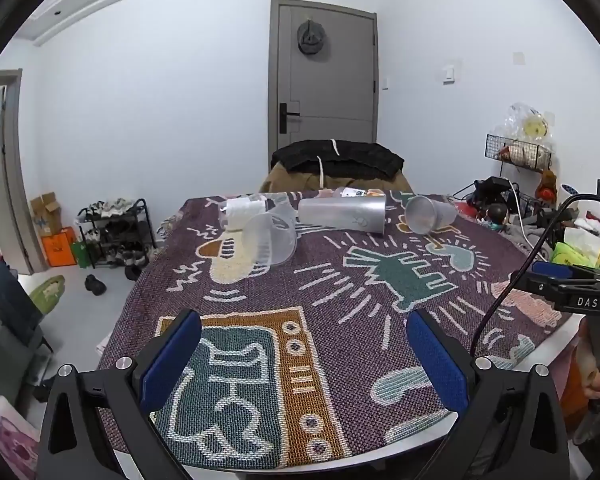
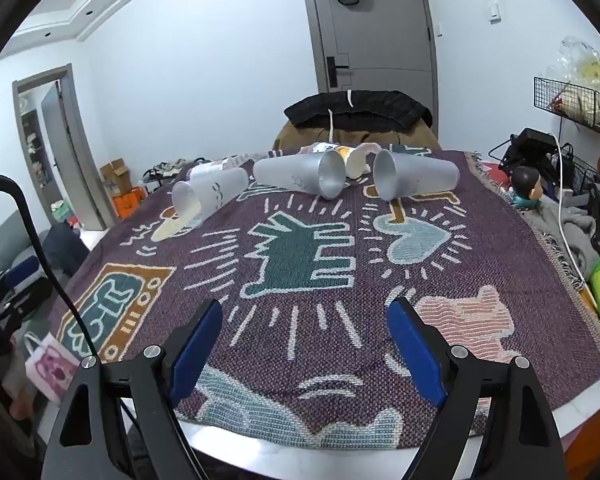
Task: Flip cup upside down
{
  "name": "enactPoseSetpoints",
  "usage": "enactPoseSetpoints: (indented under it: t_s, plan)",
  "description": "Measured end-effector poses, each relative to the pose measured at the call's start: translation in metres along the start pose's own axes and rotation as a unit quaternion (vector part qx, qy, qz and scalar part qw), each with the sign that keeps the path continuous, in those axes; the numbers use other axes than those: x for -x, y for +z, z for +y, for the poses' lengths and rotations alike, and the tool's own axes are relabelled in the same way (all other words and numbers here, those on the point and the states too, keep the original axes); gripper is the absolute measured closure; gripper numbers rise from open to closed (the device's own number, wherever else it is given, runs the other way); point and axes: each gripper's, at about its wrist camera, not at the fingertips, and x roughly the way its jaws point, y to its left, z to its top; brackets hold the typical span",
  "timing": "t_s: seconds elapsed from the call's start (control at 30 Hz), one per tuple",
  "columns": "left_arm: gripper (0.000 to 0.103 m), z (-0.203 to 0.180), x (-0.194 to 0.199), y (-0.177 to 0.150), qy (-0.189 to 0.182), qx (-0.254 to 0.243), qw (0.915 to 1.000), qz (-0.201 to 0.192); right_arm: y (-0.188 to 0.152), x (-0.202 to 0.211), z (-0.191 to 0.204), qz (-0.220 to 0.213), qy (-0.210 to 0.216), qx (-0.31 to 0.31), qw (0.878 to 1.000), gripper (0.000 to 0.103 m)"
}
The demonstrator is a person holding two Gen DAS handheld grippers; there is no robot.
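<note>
In the left wrist view, the left gripper point(image 1: 304, 356) hangs over the near edge of the table point(image 1: 420, 436), and its two blue pads point(image 1: 172, 360) are spread wide with nothing between them. A woven cloth point(image 1: 340, 300) with bright figures covers the table. Three frosted cups lie on their sides along the far edge. The left cup point(image 1: 270, 238) is near the far left corner, with its mouth toward the camera. The middle cup point(image 1: 342, 214) lies across, with its side to the camera. The right cup point(image 1: 430, 214) lies toward the far right corner and shows its mouth. A white roll point(image 1: 242, 212) lies just behind the left cup. The right gripper point(image 1: 556, 276) enters from the right side, over the right edge of the table; from here I cannot tell its opening.

In the right wrist view, the right gripper point(image 2: 304, 340) is above the near edge, its pads point(image 2: 416, 352) also wide apart and empty. The left cup point(image 2: 208, 198), the middle cup point(image 2: 300, 180) and the right cup point(image 2: 414, 180) lie in a row by the far edge, all on their sides, none touching a gripper. A small paper cup point(image 2: 354, 162) lies behind, between the middle and right cups. A door point(image 2: 374, 20) stands behind the table.
</note>
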Motion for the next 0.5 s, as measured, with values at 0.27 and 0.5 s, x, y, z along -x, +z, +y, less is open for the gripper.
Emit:
enactPoseSetpoints:
  t_s: [0.27, 0.5]
  plan:
    - [0.000, -0.0010, 0.0027, 0.0008, 0.001, -0.004, 1.0000, -0.004, -0.0011, 0.0015, -0.0008, -0.004, -0.004, 0.002, 1.000, 0.018]
    - [0.000, -0.0019, 0.0034, 0.0014, -0.001, -0.005, 1.0000, -0.006, -0.0014, 0.0017, -0.0013, -0.005, -0.005, 0.006, 1.000, 0.018]
